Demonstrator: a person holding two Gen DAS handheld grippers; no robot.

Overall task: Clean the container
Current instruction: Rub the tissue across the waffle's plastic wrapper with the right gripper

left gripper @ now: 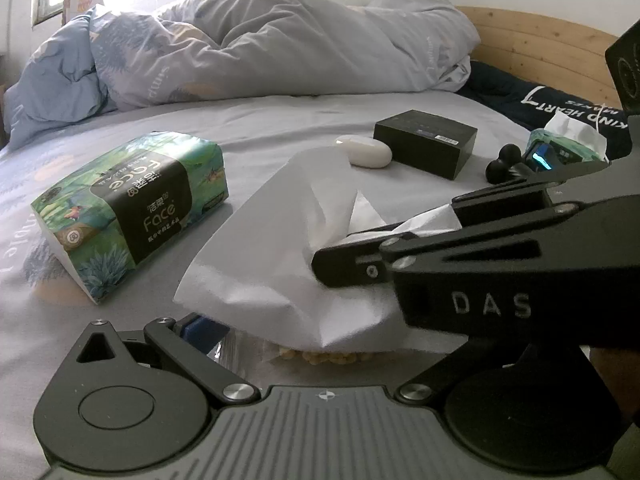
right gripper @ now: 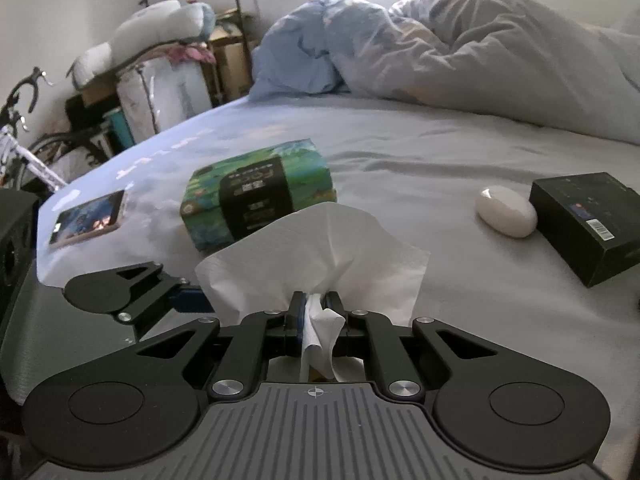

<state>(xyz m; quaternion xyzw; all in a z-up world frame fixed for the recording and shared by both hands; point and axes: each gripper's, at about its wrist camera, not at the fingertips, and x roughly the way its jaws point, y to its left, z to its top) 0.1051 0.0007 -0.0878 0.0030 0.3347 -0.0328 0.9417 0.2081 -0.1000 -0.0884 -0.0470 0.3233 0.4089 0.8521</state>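
My right gripper point(right gripper: 316, 304) is shut on a white tissue point(right gripper: 320, 240), pinched between its blue pads. In the left wrist view the same tissue point(left gripper: 276, 248) hangs from the right gripper point(left gripper: 340, 256), which reaches in from the right. Under the tissue lies a clear container point(left gripper: 248, 350) with yellowish crumbs point(left gripper: 328, 357) in it, mostly hidden. My left gripper point(left gripper: 280, 344) holds this container; its left finger point(left gripper: 192, 328) with a blue pad touches the container's edge, the right finger is hidden. It also shows in the right wrist view point(right gripper: 132, 292).
A green tissue pack point(left gripper: 132, 212) lies on the grey bed sheet point(left gripper: 280, 128). A white oval case point(left gripper: 368, 152), a black box point(left gripper: 426, 140), a second tissue pack point(left gripper: 568, 140) and a rumpled duvet point(left gripper: 260, 40) lie beyond. A phone point(right gripper: 88, 220) lies at the bed's edge.
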